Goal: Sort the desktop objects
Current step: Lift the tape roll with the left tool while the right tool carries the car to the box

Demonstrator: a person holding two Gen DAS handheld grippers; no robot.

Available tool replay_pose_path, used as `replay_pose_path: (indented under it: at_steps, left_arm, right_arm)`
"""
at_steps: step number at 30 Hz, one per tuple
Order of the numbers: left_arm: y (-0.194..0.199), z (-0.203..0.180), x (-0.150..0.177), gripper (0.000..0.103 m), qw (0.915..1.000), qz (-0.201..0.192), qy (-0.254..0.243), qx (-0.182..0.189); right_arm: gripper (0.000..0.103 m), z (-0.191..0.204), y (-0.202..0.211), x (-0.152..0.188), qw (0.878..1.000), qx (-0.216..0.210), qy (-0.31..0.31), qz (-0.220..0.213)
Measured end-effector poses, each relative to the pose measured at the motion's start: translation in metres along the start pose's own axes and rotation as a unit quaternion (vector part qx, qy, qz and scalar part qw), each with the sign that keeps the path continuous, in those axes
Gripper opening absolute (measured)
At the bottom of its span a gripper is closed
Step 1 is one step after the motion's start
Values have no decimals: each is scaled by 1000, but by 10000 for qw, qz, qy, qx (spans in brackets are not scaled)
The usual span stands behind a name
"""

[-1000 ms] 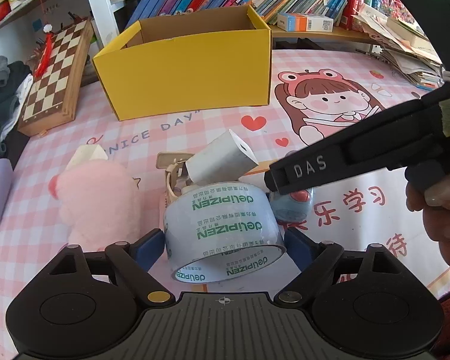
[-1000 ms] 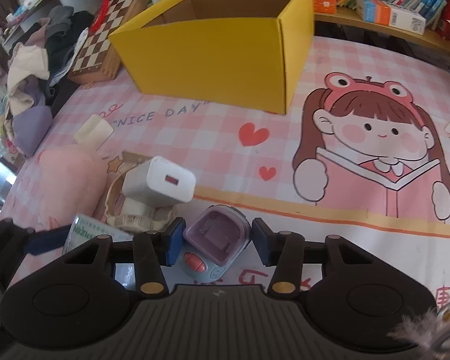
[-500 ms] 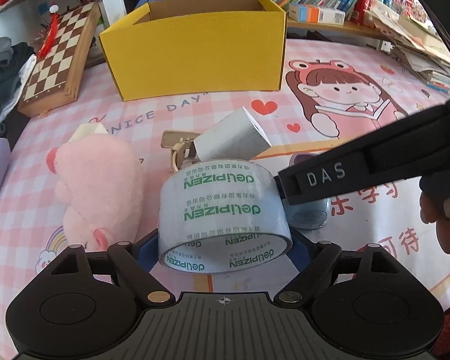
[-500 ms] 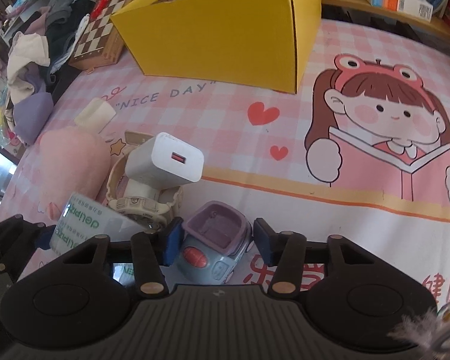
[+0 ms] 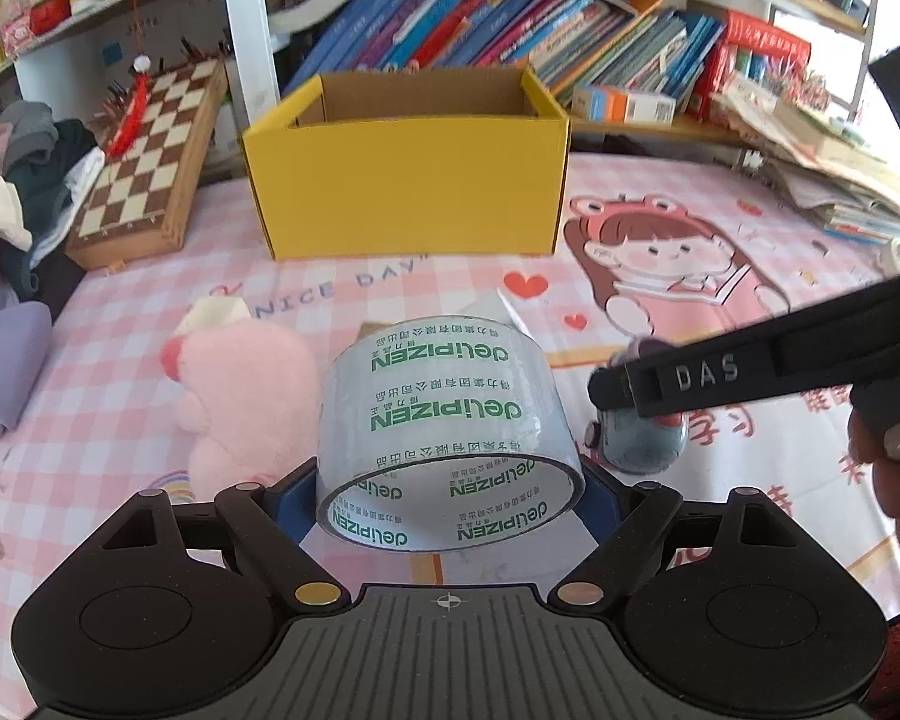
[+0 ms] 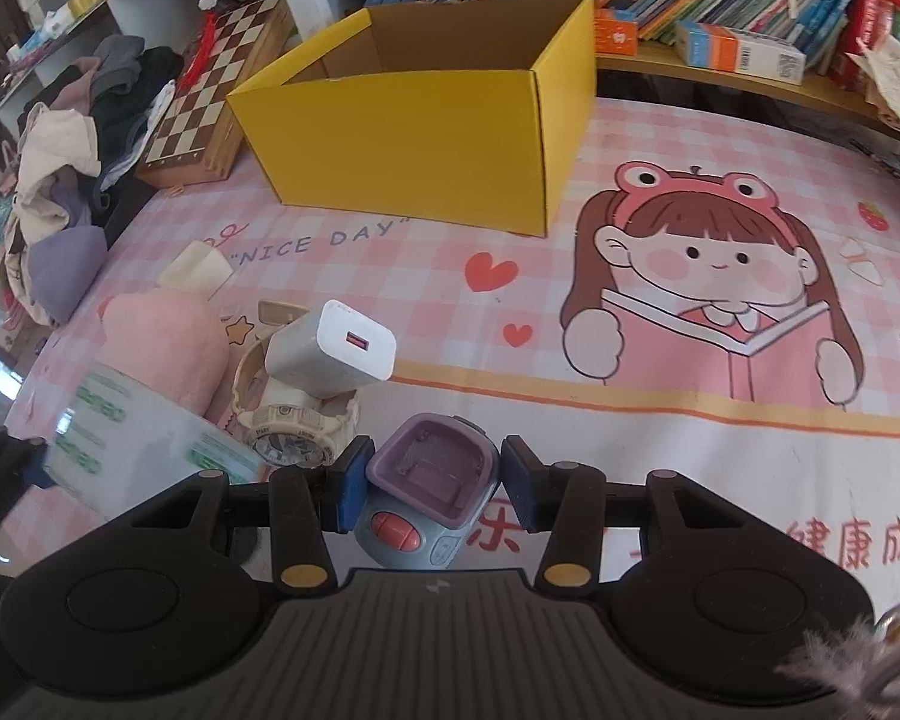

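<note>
One yellow box (image 5: 411,180) stands open at the far side of the tabletop (image 5: 120,372), its visible inside bare. Left tool (image 5: 450,495) points down, pinching the tape roll (image 5: 444,414) beside a pink plush (image 5: 246,396). Right tool (image 6: 431,483) tilts down too, its jaws having just closed onto the purple toy (image 6: 429,495), near the white charger (image 6: 330,357).

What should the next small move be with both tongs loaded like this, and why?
Probably carry both loads forward toward the yellow box. The left tongs clamp the tape roll, the right tongs pinch the small purple-grey toy, and the box stands open-topped ahead, nothing blocking the way.
</note>
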State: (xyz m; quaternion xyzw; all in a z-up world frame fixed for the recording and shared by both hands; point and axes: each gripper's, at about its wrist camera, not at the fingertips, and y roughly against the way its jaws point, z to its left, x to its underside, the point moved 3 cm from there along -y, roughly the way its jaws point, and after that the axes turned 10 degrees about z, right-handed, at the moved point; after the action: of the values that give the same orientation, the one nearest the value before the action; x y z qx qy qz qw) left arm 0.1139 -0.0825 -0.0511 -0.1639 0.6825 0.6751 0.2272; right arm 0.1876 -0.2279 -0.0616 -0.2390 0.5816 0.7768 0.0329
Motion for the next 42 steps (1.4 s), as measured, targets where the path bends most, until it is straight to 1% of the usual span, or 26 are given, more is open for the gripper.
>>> replay_pose_path:
  at_steps: [9, 20, 27, 33, 42]
  left_arm:
    - [25, 14, 4, 86, 9994, -346, -53, 84]
    - [48, 27, 15, 86, 9973, -609, -300, 281]
    - [64, 37, 19, 86, 9952, -792, -419, 386]
    - [76, 47, 24, 86, 9938, -890, -502, 439]
    - [87, 56, 30, 86, 9923, -945, -579, 544]
  right_arm:
    - [44, 13, 22, 17, 9995, 186, -157, -225]
    - [44, 35, 43, 41, 9976, 402, -346, -450]
    - [44, 46, 54, 48, 9960, 543, -429, -567]
    - [44, 57, 60, 50, 9949, 607, -445, -667]
    - [44, 70, 63, 56, 9942, 665, -493, -683]
